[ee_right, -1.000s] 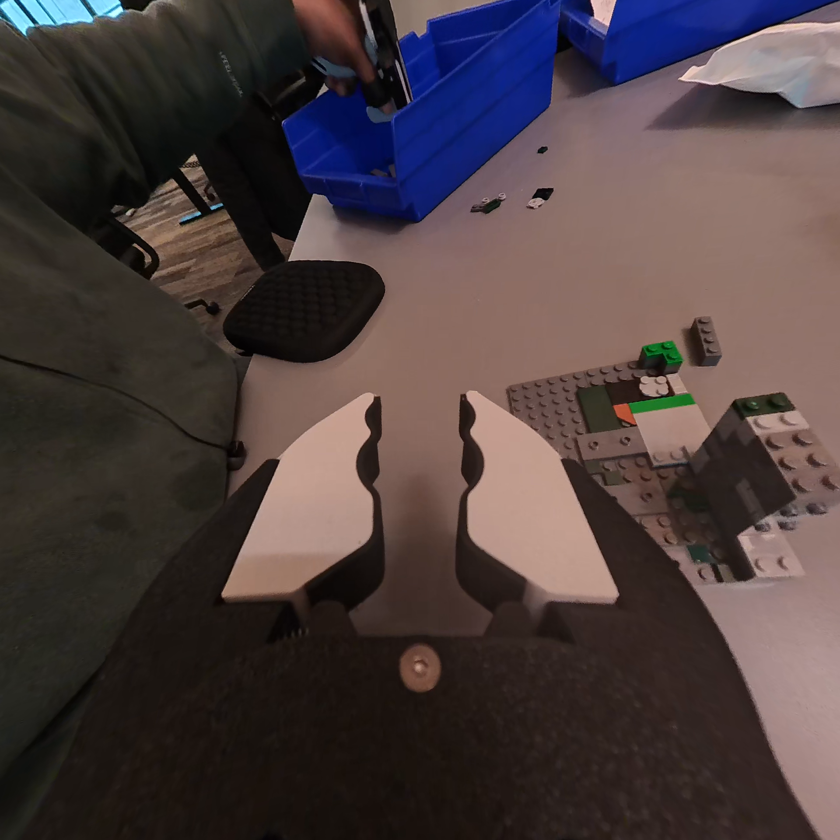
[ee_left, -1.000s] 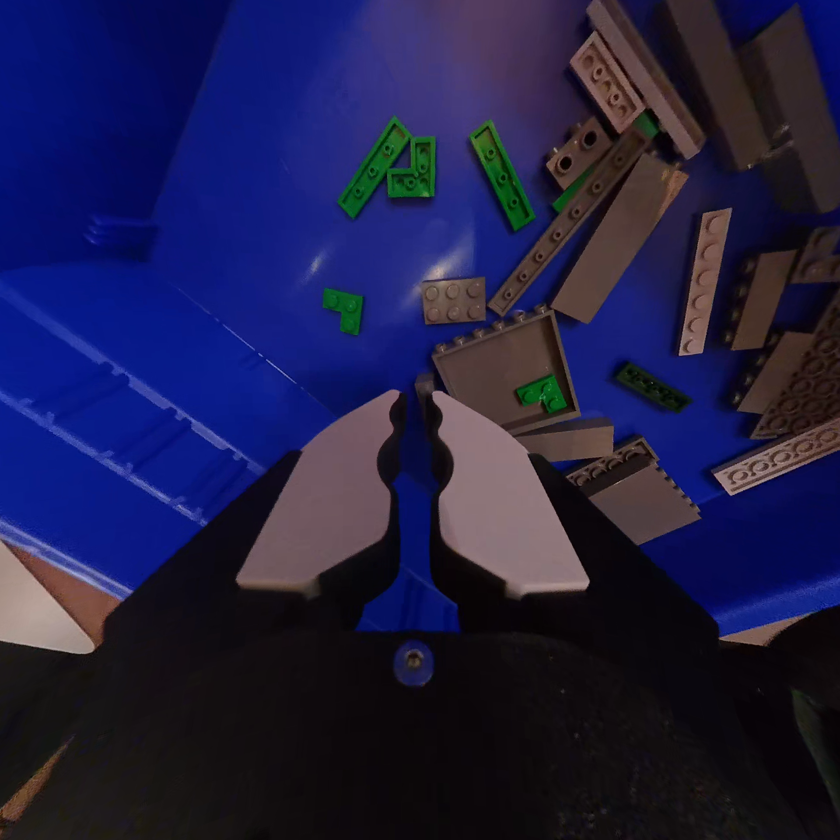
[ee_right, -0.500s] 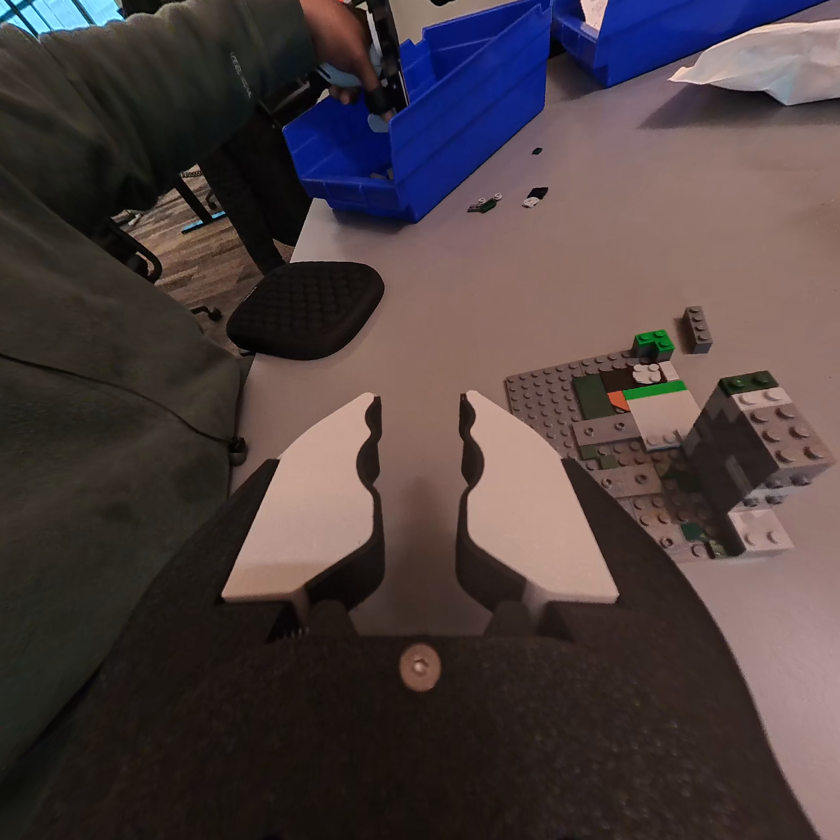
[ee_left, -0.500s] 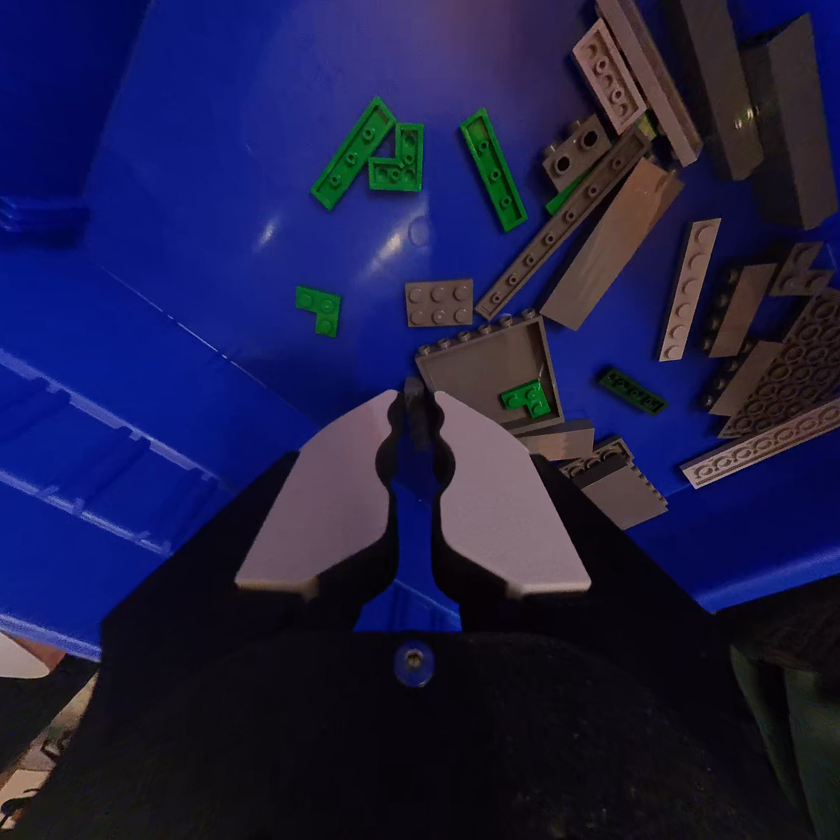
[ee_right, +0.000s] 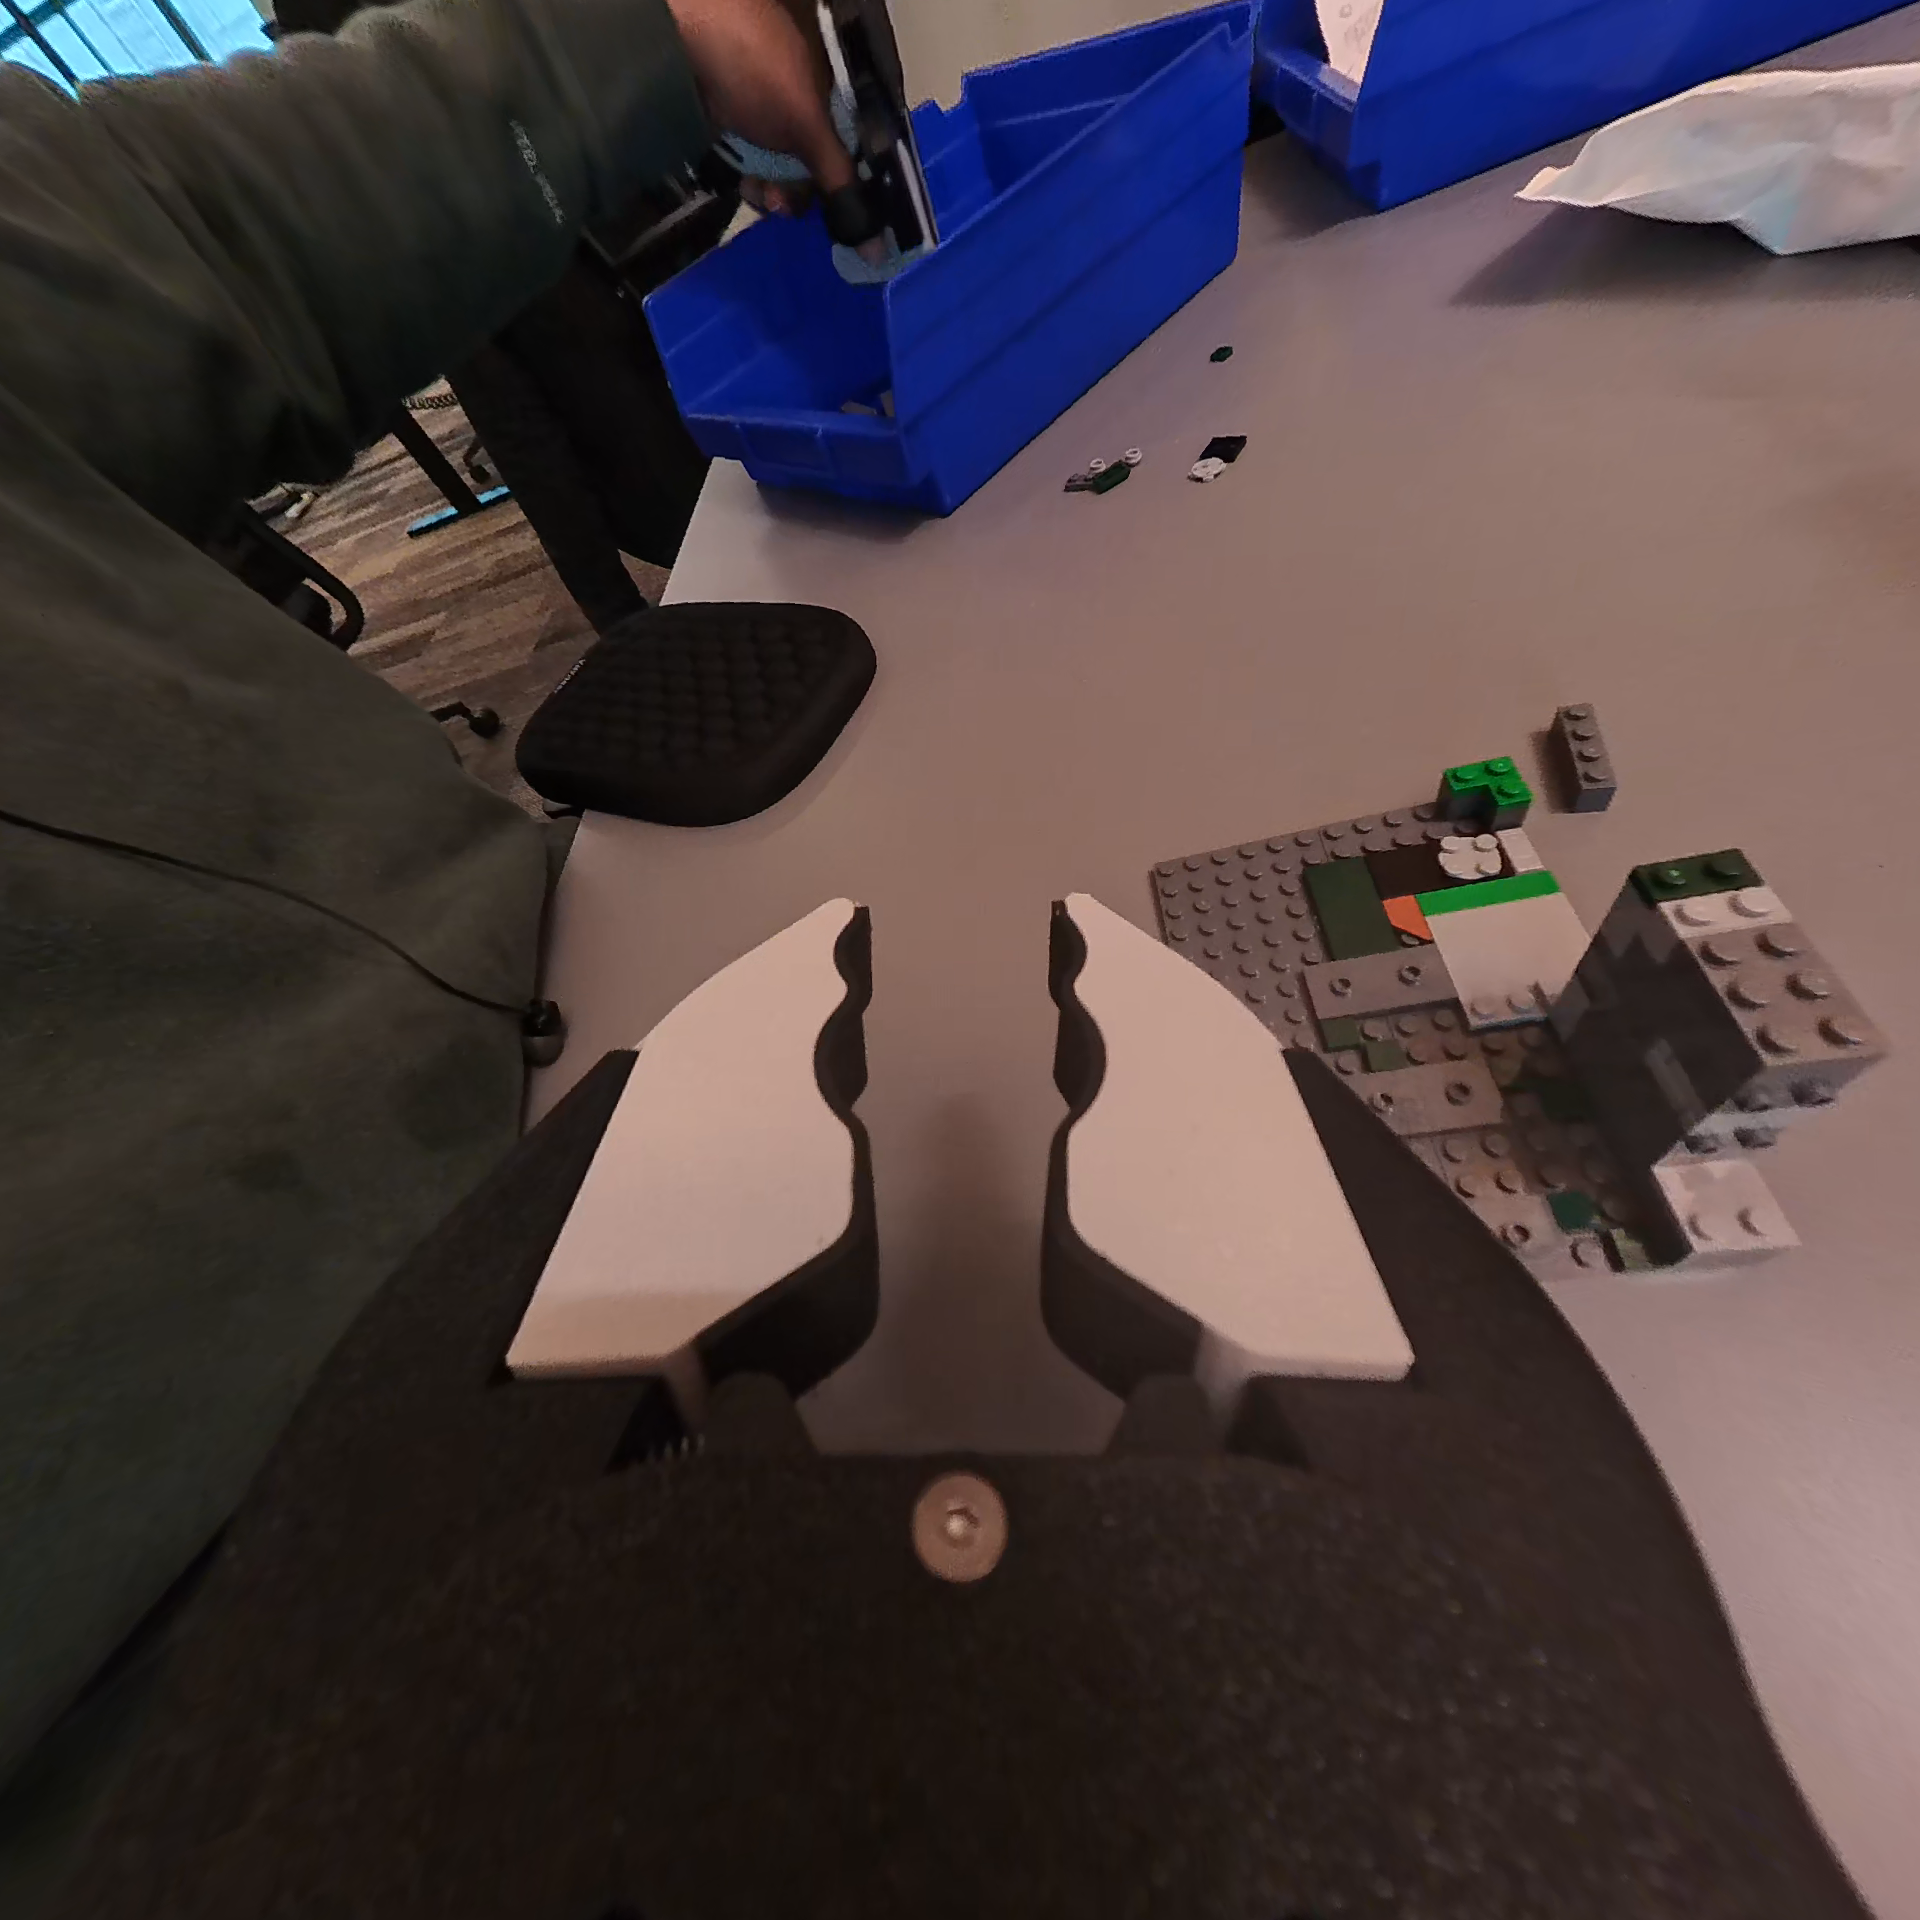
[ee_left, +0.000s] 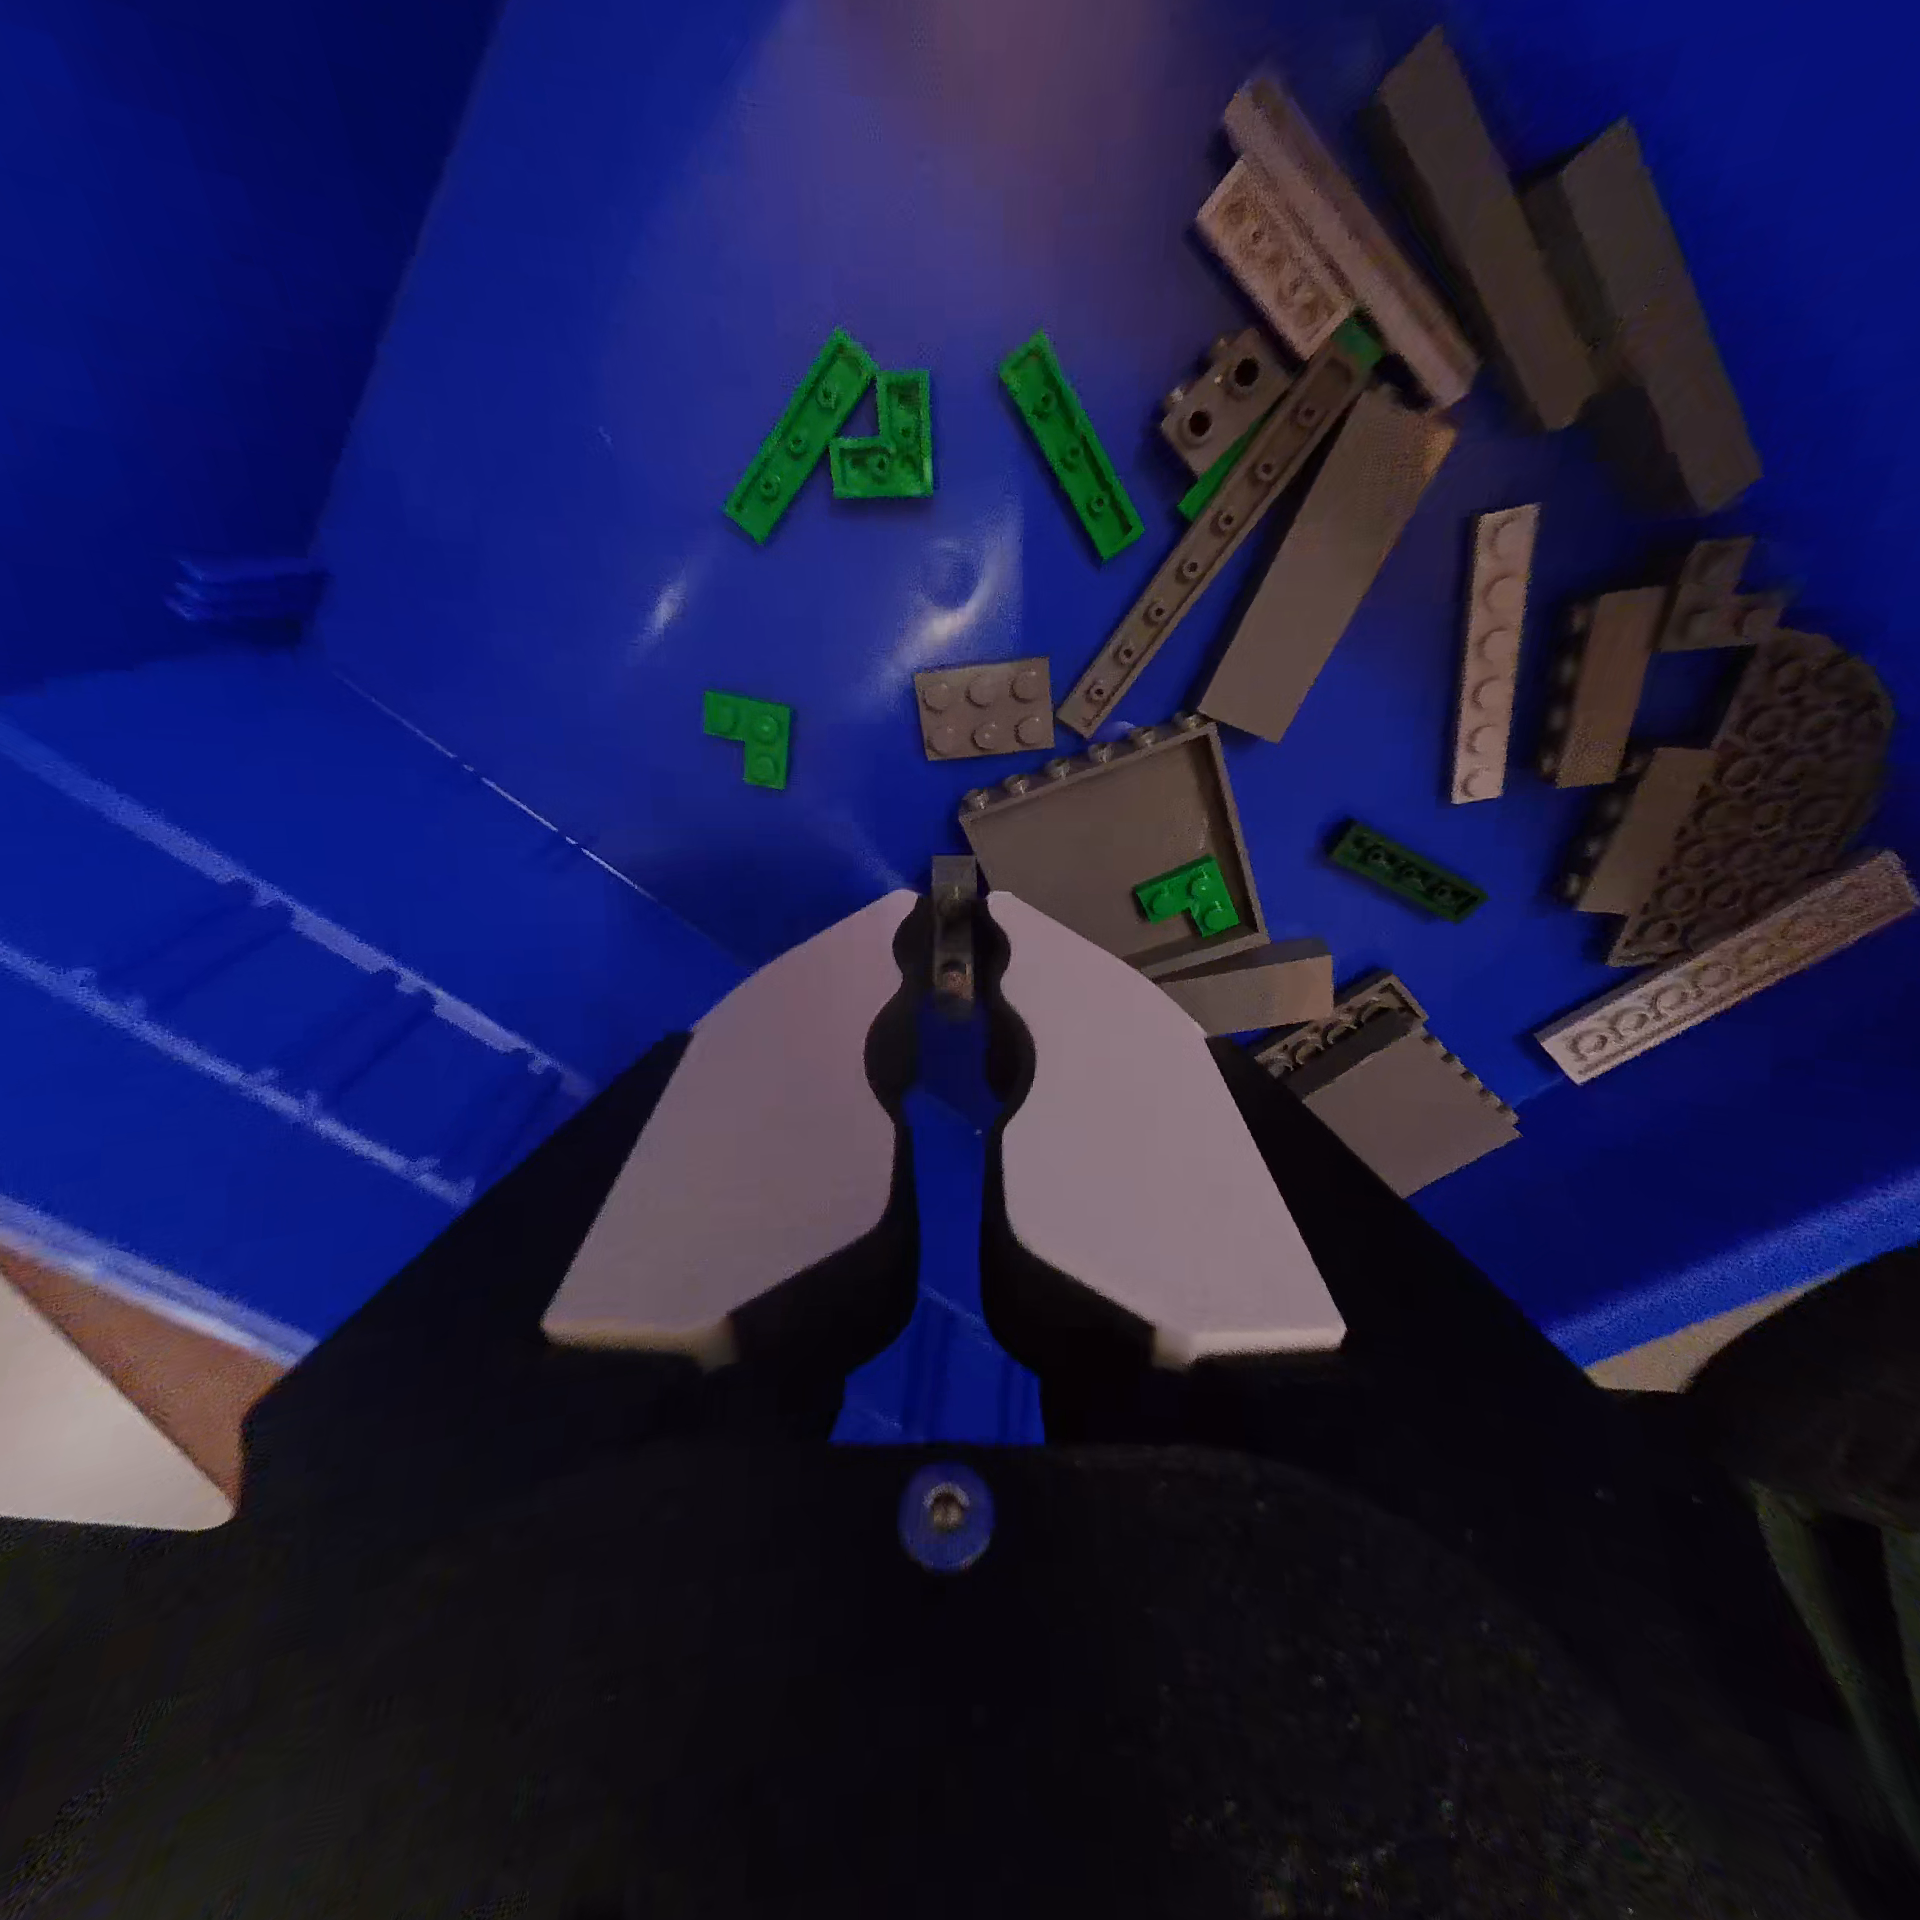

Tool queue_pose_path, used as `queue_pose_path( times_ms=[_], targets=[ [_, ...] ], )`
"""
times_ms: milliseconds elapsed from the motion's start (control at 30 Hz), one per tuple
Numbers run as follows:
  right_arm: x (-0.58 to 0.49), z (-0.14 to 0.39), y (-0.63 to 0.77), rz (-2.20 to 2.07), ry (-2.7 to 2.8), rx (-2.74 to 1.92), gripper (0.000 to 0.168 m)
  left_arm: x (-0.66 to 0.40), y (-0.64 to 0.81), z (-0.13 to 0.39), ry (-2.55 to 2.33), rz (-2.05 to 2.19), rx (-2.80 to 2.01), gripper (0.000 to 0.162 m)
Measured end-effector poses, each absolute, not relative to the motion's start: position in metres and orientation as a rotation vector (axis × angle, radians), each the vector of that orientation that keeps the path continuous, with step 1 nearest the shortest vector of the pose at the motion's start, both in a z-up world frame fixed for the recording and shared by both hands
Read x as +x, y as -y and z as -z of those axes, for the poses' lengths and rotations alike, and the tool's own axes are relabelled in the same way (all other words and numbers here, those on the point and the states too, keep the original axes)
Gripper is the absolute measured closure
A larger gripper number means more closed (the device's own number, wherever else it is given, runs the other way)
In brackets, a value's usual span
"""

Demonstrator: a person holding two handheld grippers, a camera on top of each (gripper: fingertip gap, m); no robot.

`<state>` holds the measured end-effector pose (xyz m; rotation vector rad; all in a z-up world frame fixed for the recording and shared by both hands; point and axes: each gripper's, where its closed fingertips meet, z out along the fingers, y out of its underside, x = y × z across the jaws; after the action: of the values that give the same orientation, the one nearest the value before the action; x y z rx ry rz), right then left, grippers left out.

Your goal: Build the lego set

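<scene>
Left wrist view looks down into a blue bin (ee_left: 436, 935), where the left gripper (ee_left: 953, 914) is pinched on a small grey piece (ee_left: 952, 914), held edge-on between the tips, probably because a slim part is easiest to lift by its thin sides. It hangs just beside a square grey panel (ee_left: 1091, 842) with a green corner plate (ee_left: 1190, 896) lying on it; loose green plates (ee_left: 1070, 445) and long grey bricks (ee_left: 1475, 239) are scattered over the bin floor beyond, well apart from the grasp.

Right wrist view shows the right gripper (ee_right: 956, 920) with its jaws spread and nothing between them, hovering over a grey table (ee_right: 1143, 644), likely waiting to steady the build. The part-finished model (ee_right: 1507, 997) on its grey baseplate sits to the right, with a single grey brick (ee_right: 1581, 756) just beyond it. Farther back the same bin (ee_right: 1039, 291) stands at the table edge, a sleeved arm (ee_right: 364, 208) reaching into it. A black padded case (ee_right: 696, 712), a white bag (ee_right: 1766, 166) and patterned carpet (ee_right: 436, 582) complete the room
</scene>
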<state>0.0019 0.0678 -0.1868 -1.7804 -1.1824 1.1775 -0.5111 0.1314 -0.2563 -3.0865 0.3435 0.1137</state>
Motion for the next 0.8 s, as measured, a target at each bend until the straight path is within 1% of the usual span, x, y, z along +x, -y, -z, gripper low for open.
queue_pose_path(
  times_ms=[100,200,300,400,533,800],
  targets=[
    [0.002,0.186,-0.068,-1.175,1.183,-1.779,0.136,-0.498,-0.142,0.230,-0.429,-0.131,-3.004,0.155],
    [0.001,0.185,-0.067,-1.174,1.186,-1.776,0.136,-0.462,-0.158,0.195,-0.574,-0.129,-2.882,0.155],
    [0.001,0.185,-0.066,-1.170,1.194,-1.773,0.136,-0.405,-0.175,0.161,-0.779,-0.118,-2.745,0.156],
    [0.002,0.184,-0.065,-1.162,1.202,-1.769,0.136,-0.335,-0.188,0.143,-1.033,-0.106,-2.617,0.156],
    [0.003,0.183,-0.063,-1.149,1.211,-1.762,0.136,-0.237,-0.199,0.151,-1.371,-0.077,-2.482,0.156],
    [0.008,0.187,-0.057,-1.136,1.231,-1.766,0.136,-0.090,-0.230,0.203,-1.820,-0.008,-2.283,0.156]
  ],
)
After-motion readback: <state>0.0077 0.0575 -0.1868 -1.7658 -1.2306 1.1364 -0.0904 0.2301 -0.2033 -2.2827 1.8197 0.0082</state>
